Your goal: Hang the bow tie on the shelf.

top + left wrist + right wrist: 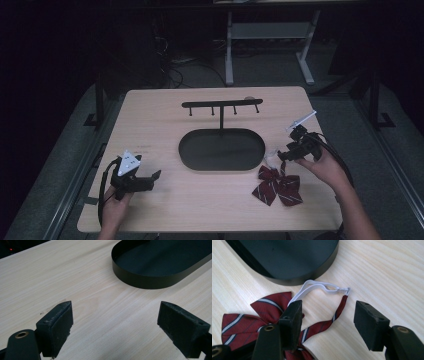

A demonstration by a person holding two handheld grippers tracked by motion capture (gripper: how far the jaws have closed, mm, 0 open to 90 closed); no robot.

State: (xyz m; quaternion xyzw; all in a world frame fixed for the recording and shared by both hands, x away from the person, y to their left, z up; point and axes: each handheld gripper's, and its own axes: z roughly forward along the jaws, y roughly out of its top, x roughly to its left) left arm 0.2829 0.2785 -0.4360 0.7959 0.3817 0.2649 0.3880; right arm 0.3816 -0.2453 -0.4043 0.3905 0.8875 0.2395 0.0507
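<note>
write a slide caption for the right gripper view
Open right tool over a striped red bow tie, its strap between the jaws, beside the black tray.

Both tongs [156, 174] [280, 156] open (apart)

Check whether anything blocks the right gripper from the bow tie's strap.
Nothing visible does. The right gripper has open jaws above the strap of the bow tie, with bare table around it.

Black tongs [156, 175] with 2 blocky pads [56, 322] — brass rivets, grey triangular plate [129, 163], black cables.
</note>
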